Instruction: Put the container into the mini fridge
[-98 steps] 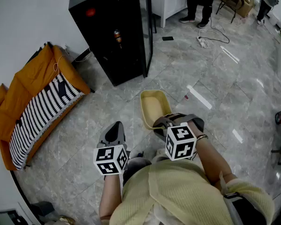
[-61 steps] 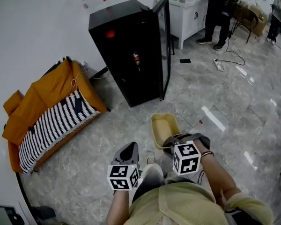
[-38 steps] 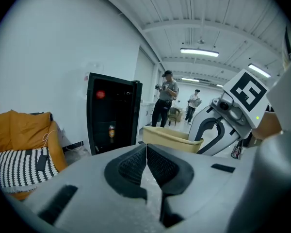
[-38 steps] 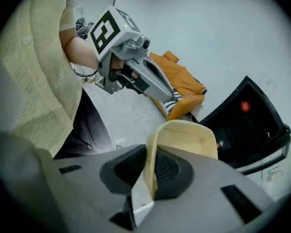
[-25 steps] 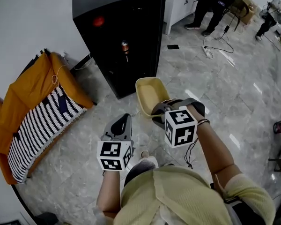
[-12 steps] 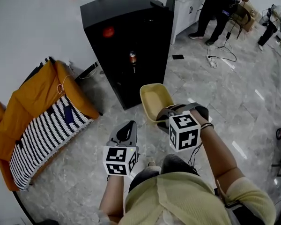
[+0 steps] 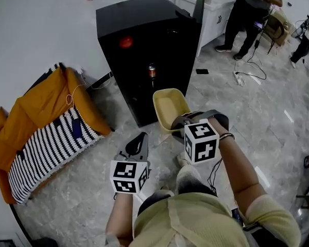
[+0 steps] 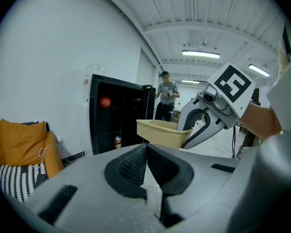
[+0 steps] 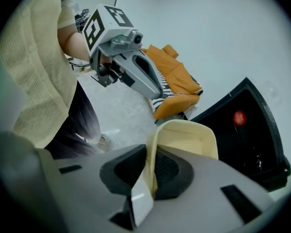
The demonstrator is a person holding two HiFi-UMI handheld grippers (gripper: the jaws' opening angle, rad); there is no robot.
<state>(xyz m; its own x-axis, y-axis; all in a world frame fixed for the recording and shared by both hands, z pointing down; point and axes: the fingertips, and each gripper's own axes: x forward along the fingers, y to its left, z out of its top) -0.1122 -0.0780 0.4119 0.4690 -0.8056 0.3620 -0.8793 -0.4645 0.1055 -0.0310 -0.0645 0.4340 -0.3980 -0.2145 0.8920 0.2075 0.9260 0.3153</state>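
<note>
Pinching smooth cream container (rounded rectangle), right gripper

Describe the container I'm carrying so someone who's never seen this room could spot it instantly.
Find the black mini fridge against the white wall, beside the orange cushion. In front of it, off the floor, the right gripper clamps the container by its rim. It is an empty, pale yellow rectangular tub, unlike the dark fridge behind.

Left gripper closed, right gripper clamped
</note>
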